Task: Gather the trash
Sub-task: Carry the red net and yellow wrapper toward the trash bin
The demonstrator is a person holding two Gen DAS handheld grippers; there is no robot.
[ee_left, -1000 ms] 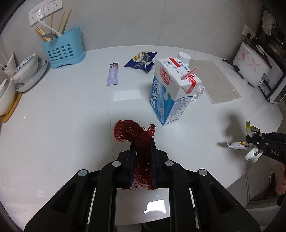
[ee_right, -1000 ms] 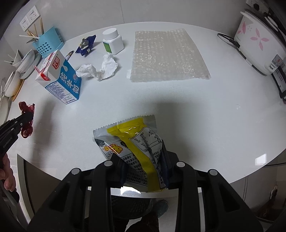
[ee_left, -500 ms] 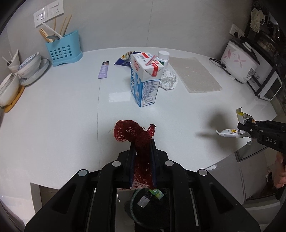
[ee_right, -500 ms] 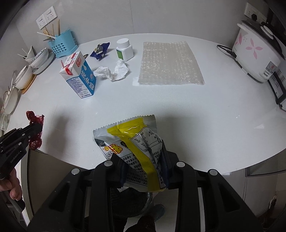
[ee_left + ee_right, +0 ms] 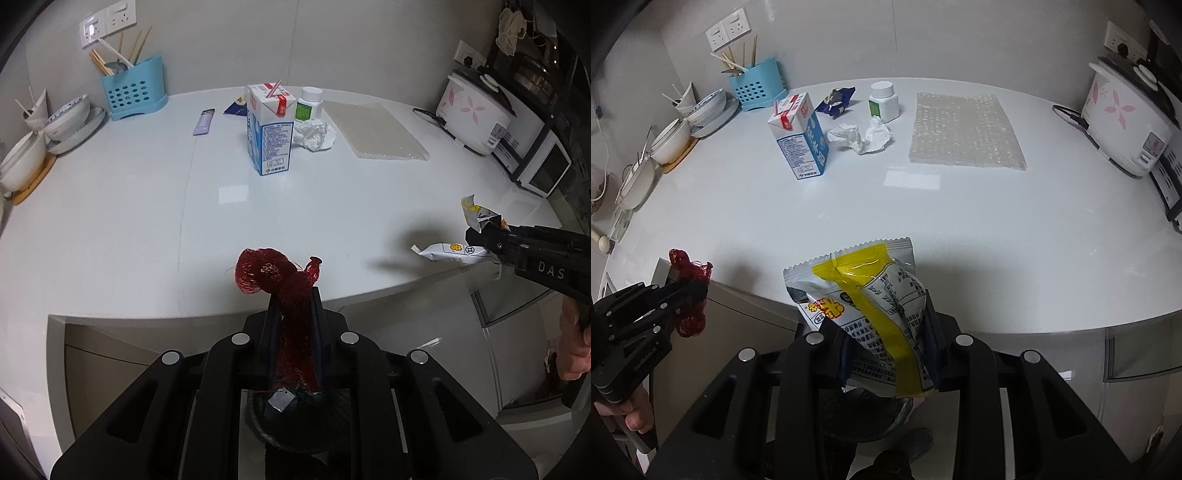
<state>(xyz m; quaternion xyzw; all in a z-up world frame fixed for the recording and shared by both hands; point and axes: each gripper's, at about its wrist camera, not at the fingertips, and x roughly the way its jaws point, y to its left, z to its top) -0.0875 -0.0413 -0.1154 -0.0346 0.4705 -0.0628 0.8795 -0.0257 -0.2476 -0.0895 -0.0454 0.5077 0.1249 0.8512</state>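
My left gripper (image 5: 294, 295) is shut on a red mesh net bag (image 5: 280, 277), held past the front edge of the white counter (image 5: 147, 221). Below it a dark trash bin (image 5: 295, 417) with rubbish inside shows between the gripper's arms. My right gripper (image 5: 886, 314) is shut on a yellow and silver snack wrapper (image 5: 868, 295), also off the counter edge over the bin (image 5: 864, 410). Each gripper shows in the other's view: the right gripper (image 5: 476, 236) with the snack wrapper (image 5: 450, 251) at the right, the left gripper (image 5: 698, 290) with the net bag (image 5: 689, 273) at the left.
On the counter stand a milk carton (image 5: 269, 129), a white pill bottle (image 5: 308, 105), crumpled tissue (image 5: 314, 134), a bubble wrap sheet (image 5: 376, 134), a blue wrapper (image 5: 836, 99) and a purple packet (image 5: 204, 122). A blue utensil holder (image 5: 133, 88), bowls (image 5: 66, 118) and a rice cooker (image 5: 476, 110) line the back.
Both grippers have drawn back from the counter towards its front edge, each keeping its item. The bin has come into sight under them and the counter items look farther away.
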